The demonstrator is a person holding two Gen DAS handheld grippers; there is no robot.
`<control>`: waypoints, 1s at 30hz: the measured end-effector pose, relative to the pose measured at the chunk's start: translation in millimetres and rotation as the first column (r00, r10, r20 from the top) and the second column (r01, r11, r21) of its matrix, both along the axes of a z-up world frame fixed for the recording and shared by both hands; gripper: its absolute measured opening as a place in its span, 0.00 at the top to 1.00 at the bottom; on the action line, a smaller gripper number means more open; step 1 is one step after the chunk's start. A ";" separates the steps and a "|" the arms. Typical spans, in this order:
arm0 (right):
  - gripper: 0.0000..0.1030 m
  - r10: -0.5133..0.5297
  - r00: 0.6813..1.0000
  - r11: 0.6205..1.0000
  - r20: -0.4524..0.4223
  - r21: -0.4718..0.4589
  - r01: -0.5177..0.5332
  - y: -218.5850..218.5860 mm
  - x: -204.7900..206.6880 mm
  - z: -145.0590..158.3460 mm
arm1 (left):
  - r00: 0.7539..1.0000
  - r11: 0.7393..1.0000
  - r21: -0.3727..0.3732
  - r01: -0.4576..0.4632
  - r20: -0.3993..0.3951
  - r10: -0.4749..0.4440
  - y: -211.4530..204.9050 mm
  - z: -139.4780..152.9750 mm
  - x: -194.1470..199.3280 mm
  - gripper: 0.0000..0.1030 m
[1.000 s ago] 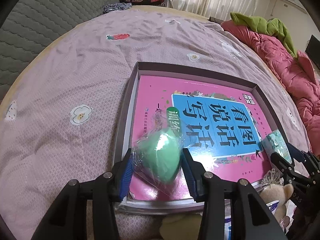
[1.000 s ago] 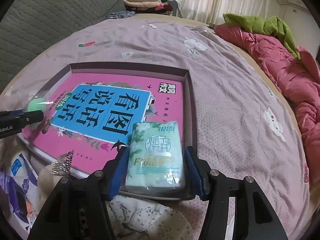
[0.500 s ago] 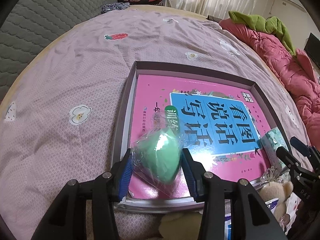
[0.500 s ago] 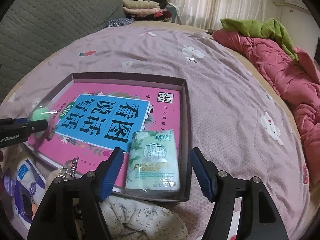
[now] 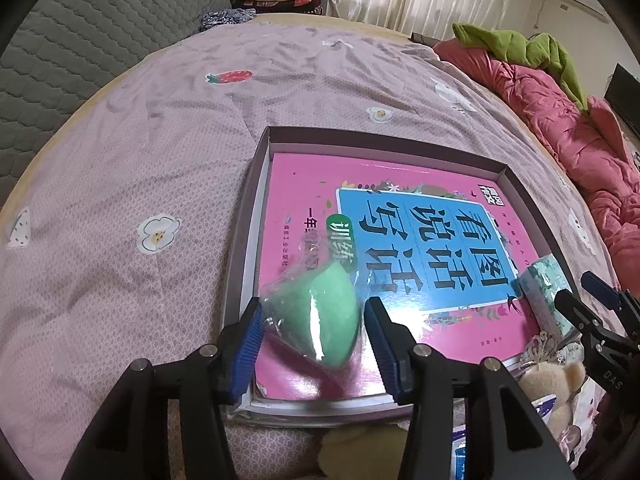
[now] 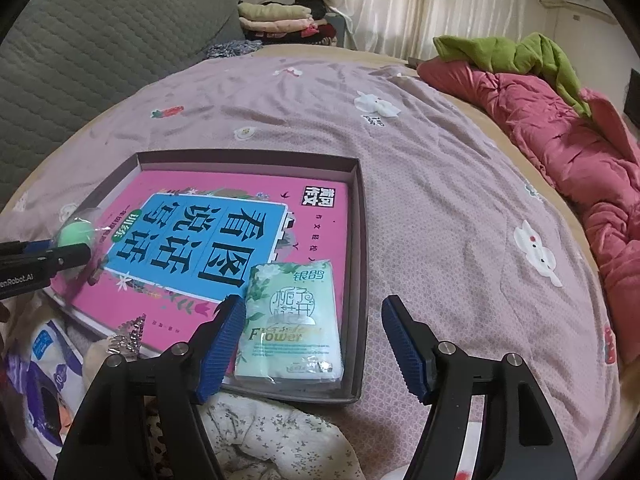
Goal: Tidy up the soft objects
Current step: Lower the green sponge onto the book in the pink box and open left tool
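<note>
My left gripper (image 5: pixel 314 322) is shut on a green sponge in clear wrap (image 5: pixel 320 316), held over the near left corner of a shallow grey box (image 5: pixel 248 216) that holds a pink and blue book (image 5: pixel 400 240). The sponge (image 6: pixel 76 232) also shows at the far left of the right wrist view. My right gripper (image 6: pixel 312 344) is open and empty. A pale green tissue pack (image 6: pixel 290 320) lies in the box's (image 6: pixel 356 264) near right corner, between the open jaws and nearer the left one. The pack (image 5: pixel 548 292) shows in the left wrist view too.
A plush toy (image 5: pixel 548 380), a silver tiara (image 6: pixel 128 332), a floral cloth (image 6: pixel 276 436) and a blue and white packet (image 6: pixel 48 364) lie in front of the box. A red quilt (image 6: pixel 560 140) with a green garment (image 6: pixel 504 48) runs along the right. Folded clothes (image 6: pixel 276 16) sit far back.
My right gripper has opened, let go of the tissue pack in the box and drawn back. My left gripper still holds the sponge in much the same place.
</note>
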State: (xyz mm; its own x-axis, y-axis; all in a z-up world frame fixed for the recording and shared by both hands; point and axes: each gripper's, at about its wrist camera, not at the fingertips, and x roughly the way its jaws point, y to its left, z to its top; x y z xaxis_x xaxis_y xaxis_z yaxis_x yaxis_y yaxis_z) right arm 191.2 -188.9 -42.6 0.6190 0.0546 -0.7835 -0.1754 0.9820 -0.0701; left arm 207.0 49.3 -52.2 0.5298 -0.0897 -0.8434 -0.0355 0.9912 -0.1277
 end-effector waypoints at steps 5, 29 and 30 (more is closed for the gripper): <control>0.30 -0.001 1.000 1.000 0.000 0.001 0.001 0.0 0.4 -0.5 | 1.000 1.000 -0.011 0.002 0.002 -0.002 1.5 1.9 -1.1 0.50; 0.29 -0.006 0.999 1.000 0.032 0.019 0.005 -3.3 -1.1 5.1 | 0.995 0.997 -0.079 0.011 0.095 -0.004 17.3 28.5 -13.0 0.46; 0.29 -0.006 0.999 1.000 0.037 0.023 0.005 -4.0 -1.8 6.1 | 0.995 0.997 -0.080 0.008 0.100 0.000 18.8 29.8 -13.9 0.46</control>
